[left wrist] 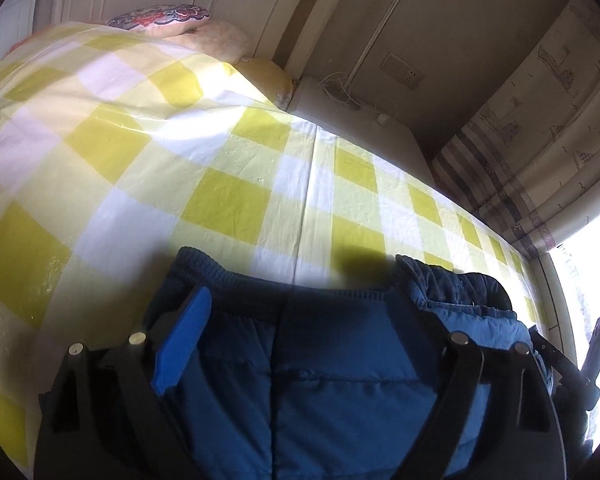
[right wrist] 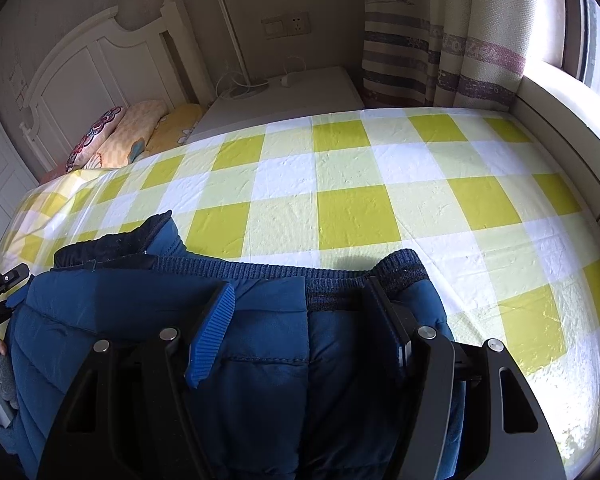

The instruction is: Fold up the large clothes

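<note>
A blue quilted jacket [left wrist: 332,364] with a dark ribbed hem lies on the yellow-and-white checked bed [left wrist: 228,200]. My left gripper [left wrist: 300,312] is open, its fingers spread wide over the jacket's hem edge, with the cloth between them. In the right wrist view the same jacket [right wrist: 268,344] lies under my right gripper [right wrist: 300,304], which is also open and straddles the ribbed hem [right wrist: 332,280]. The blue pad of each left finger shows; the right fingers' pads are partly hidden. The other gripper shows at the left edge [right wrist: 0,284].
Pillows [right wrist: 116,140] lie at the white headboard [right wrist: 88,64]. A white bedside cabinet [right wrist: 284,96] with cables stands beyond the bed. Striped curtains [right wrist: 440,40] and a bright window [right wrist: 596,40] run along the bed's far side.
</note>
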Demonstrator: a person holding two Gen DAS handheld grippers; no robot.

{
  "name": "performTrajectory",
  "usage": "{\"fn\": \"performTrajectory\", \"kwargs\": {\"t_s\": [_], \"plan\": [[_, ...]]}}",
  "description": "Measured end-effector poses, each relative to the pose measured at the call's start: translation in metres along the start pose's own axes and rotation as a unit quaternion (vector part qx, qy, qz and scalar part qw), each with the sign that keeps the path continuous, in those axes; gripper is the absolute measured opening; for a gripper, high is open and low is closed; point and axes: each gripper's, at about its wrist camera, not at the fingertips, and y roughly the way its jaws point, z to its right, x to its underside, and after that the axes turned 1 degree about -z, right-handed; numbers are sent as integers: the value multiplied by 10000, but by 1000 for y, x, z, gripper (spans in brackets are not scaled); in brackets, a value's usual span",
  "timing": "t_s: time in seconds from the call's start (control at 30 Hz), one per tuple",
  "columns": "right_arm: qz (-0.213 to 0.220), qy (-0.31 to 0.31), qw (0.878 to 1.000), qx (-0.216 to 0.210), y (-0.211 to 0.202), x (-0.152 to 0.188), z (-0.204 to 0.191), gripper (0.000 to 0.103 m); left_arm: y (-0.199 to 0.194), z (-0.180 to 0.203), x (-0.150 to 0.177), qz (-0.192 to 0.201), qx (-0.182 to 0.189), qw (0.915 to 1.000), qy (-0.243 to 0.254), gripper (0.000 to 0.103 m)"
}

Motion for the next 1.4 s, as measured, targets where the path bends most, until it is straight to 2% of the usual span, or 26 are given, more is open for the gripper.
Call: {"fn": "performTrajectory", "kwargs": {"t_s": [0.17, 0.23, 0.3, 0.33, 0.37, 0.4, 0.47, 0.57, 0.63, 0.67, 0.7, 0.77, 0.87, 0.93, 1.0, 1.07, 1.17, 1.23, 1.27, 1.33, 1.4], "plan": [[36, 136, 9997, -175, -2, 0, 6, 62, -3, -8, 1, 46, 254, 9995, -169, 91], [34, 107, 9999, -123, -3, 0, 4, 62, -4, -8, 1, 25, 255, 9995, -176, 91], [-16, -84, 9999, 122, -11, -2, -4, 63, -13, -2, 0, -26, -18, 9999, -157, 90], [55, -229, 9990, 373, -21, -2, -12, 68, -23, 7, 2, 45, -284, 9996, -33, 90], [253, -379, 9977, 494, -34, 0, -22, 68, -35, 18, 6, 229, -444, 9986, 178, 90], [480, -591, 9964, 373, -49, 4, -33, 70, -47, 32, 12, 404, -541, 9966, 474, 90], [687, -1112, 9913, 146, -71, 18, -62, 78, -62, 65, 28, 547, -607, 9907, 1087, 96], [418, -2195, 9746, -127, -81, 53, -116, 79, -59, 114, 56, 463, -830, 9774, 1890, 100], [318, -2852, 9579, 24, -75, 79, -146, 79, -34, 134, 77, 215, -1294, 9634, 2339, 101], [302, -3081, 9506, 231, -69, 88, -155, 79, -19, 137, 85, 75, -1549, 9556, 2505, 101], [303, -3111, 9494, 307, -64, 92, -157, 80, -8, 136, 91, 4, -1640, 9528, 2554, 101], [174, -2833, 9588, 126, -57, 88, -147, 84, -6, 130, 92, 72, -1610, 9565, 2430, 101], [-51, -2475, 9687, -181, -49, 82, -132, 85, -6, 125, 92, 42, -1565, 9576, 2417, 101], [-62, -2436, 9698, -143, -51, 81, -131, 84, -13, 117, 87, 30, -1516, 9623, 2260, 101], [101, -2307, 9729, 103, -60, 79, -121, 84, -31, 102, 82, 230, -1536, 9666, 2037, 101], [192, -2051, 9784, 162, -70, 76, -98, 84, -50, 79, 76, 341, -1500, 9713, 1815, 101], [64, -1392, 9901, 185, -72, 73, -46, 84, -59, 38, 70, 112, -1443, 9788, 1451, 101], [21, -777, 9969, -105, -69, 71, -10, 84, -56, 12, 68, -90, -1044, 9891, 1039, 101], [20, -575, 9978, -320, -67, 73, 1, 84, -55, 6, 67, -118, -898, 9916, 921, 101], [58, -496, 9977, -465, -62, 77, 4, 85, -51, 7, 67, -113, -985, 9906, 941, 101], [94, -541, 9978, -383, -61, 78, 2, 85, -46, 13, 68, -93, -1155, 9877, 1049, 101]]}}
